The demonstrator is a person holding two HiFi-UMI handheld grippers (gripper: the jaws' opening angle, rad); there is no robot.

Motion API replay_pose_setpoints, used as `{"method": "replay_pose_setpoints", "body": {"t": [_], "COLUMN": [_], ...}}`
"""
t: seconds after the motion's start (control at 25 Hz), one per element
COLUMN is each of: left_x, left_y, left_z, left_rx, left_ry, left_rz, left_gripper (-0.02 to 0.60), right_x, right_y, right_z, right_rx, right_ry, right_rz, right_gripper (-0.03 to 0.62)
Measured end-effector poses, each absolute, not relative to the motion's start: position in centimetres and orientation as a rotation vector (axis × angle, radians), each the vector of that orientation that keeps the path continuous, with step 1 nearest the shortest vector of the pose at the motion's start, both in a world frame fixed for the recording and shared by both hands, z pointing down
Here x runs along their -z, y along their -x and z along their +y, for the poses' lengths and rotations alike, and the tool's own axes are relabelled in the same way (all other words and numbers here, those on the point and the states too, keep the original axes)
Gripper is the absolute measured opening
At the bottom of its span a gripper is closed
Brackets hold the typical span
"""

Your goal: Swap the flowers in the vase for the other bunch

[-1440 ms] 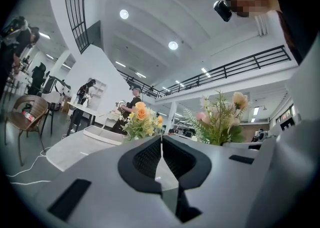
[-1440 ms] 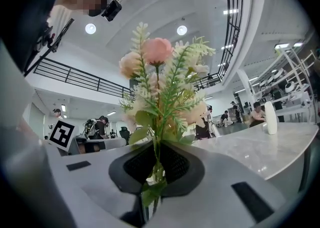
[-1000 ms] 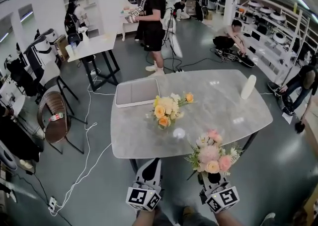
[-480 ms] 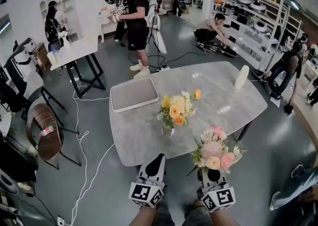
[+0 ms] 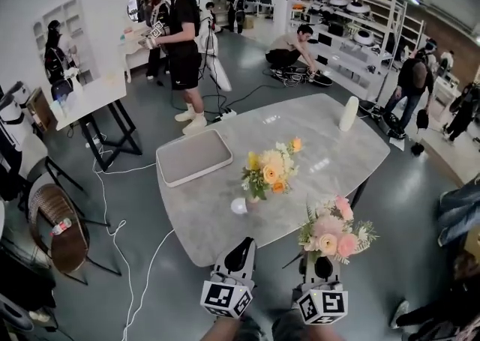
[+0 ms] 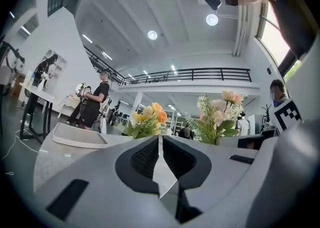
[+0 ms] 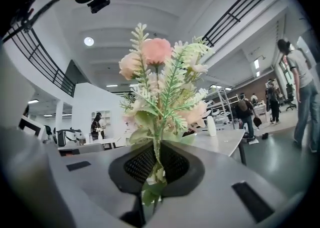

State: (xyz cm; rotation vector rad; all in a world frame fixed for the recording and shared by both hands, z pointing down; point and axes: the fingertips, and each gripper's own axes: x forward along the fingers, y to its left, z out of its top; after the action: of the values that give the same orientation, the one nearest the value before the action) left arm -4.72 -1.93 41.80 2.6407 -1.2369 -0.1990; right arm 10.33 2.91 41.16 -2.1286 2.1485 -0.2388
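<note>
**A:** Where are the flowers?

**B:** The yellow and orange bunch (image 5: 270, 171) stands in the small white vase (image 5: 239, 205), about mid-tabletop (image 5: 315, 137) and a little toward the near edge. The pink bunch (image 5: 334, 234) is upright at the near edge, to the right of the vase and apart from it.

**A:** What holds it?

**B:** The right gripper (image 5: 322, 264). Its jaws are clamped on the green stems, with the blooms above them.

**A:** And the left gripper (image 5: 240, 251)?

**B:** Its jaws are pressed together with nothing between them. It sits at the near edge, just in front of the vase.

**A:** Anything else on the tabletop?

**B:** A shallow grey tray (image 5: 193, 156) lies by the far left corner, and a white bottle (image 5: 349, 113) stands near the far right edge.
</note>
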Motion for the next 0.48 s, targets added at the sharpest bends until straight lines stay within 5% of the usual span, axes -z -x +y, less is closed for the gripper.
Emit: {"method": "replay_pose_setpoints", "body": {"t": [0.48], "left_x": [-45.3], "left_y": [4.0], "left_z": [-5.2], "left_rx": [0.195], "left_ry": [-2.666], "left_rz": [-1.151], "left_gripper": [0.028], "right_x": [-43.5], "right_y": [-10.4], "right_z": [1.7], "right_rx": [0.190], "right_ry": [2.242], "right_rz": [2.057], "right_gripper": [0.038]}}
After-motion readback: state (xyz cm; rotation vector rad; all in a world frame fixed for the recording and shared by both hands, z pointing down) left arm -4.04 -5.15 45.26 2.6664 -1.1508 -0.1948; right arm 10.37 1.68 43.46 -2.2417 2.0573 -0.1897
